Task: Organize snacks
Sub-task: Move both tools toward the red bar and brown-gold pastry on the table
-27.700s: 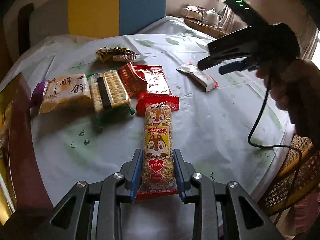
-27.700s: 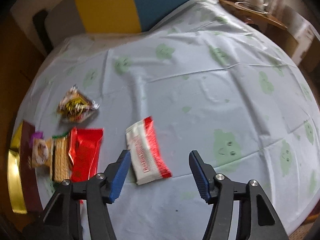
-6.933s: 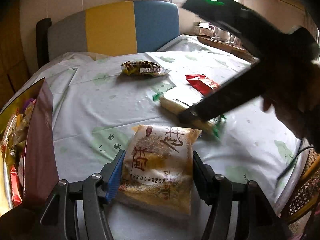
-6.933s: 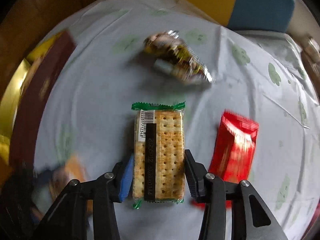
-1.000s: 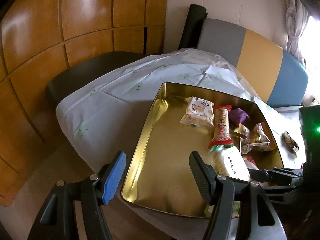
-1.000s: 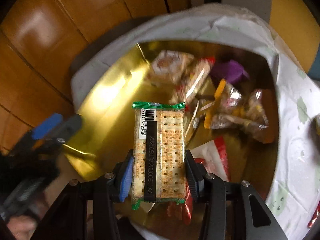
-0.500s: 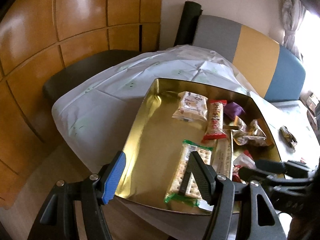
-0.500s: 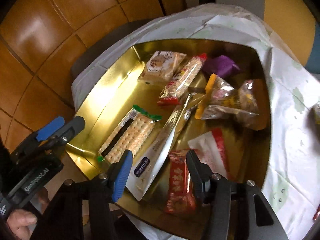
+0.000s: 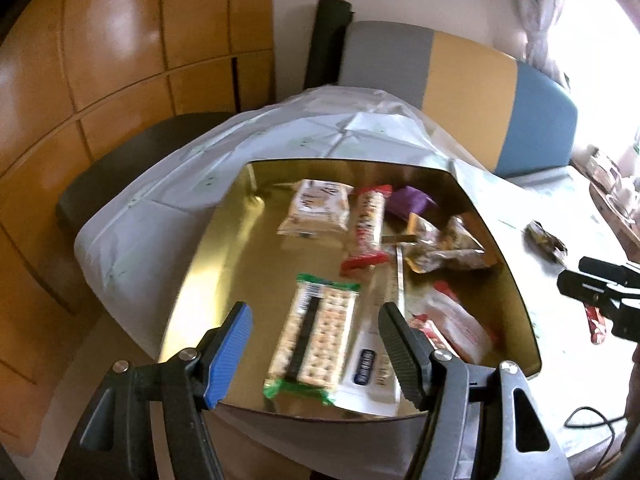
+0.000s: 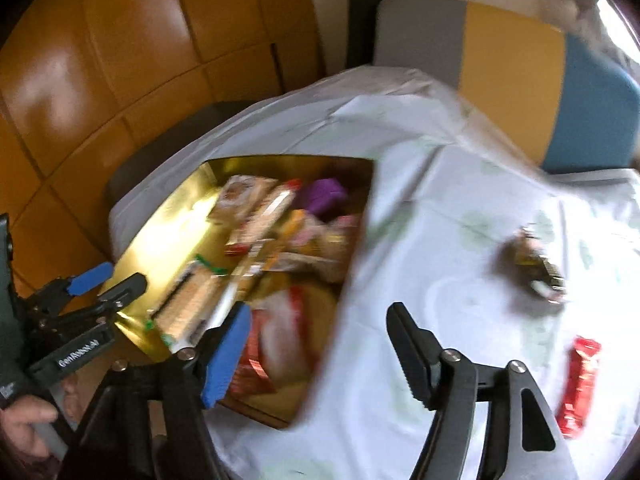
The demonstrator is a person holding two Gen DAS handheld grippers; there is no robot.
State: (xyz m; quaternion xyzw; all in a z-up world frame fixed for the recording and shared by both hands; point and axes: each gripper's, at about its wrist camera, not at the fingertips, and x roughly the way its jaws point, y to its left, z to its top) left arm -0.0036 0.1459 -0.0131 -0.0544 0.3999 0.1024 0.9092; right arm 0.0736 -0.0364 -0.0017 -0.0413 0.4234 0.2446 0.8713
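A gold tin point(image 9: 208, 280) point(image 10: 168, 216) at the table's left edge holds several snack packs. The green-edged cracker pack point(image 9: 314, 340) point(image 10: 188, 300) lies flat in its near part. My left gripper point(image 9: 316, 352) is open and empty above the tin's near edge; it also shows in the right wrist view point(image 10: 108, 276). My right gripper point(image 10: 320, 356) is open and empty over the tin's right wall and the tablecloth; it also shows in the left wrist view point(image 9: 600, 280). A red snack pack point(image 10: 578, 388) and a dark gold-wrapped snack point(image 10: 538, 264) point(image 9: 546, 238) lie on the cloth to the right.
The round table wears a white cloth with green prints point(image 10: 440, 240). A grey, yellow and blue chair back point(image 9: 460, 92) stands behind it, and a dark chair seat point(image 9: 132, 160) and wooden wall panels point(image 9: 100, 60) at left. A black cable point(image 9: 592, 420) hangs at right.
Between one and half a second ago my right gripper let go of the cracker pack into the tin. Since then it has swung right, toward the tablecloth. My left gripper has barely moved.
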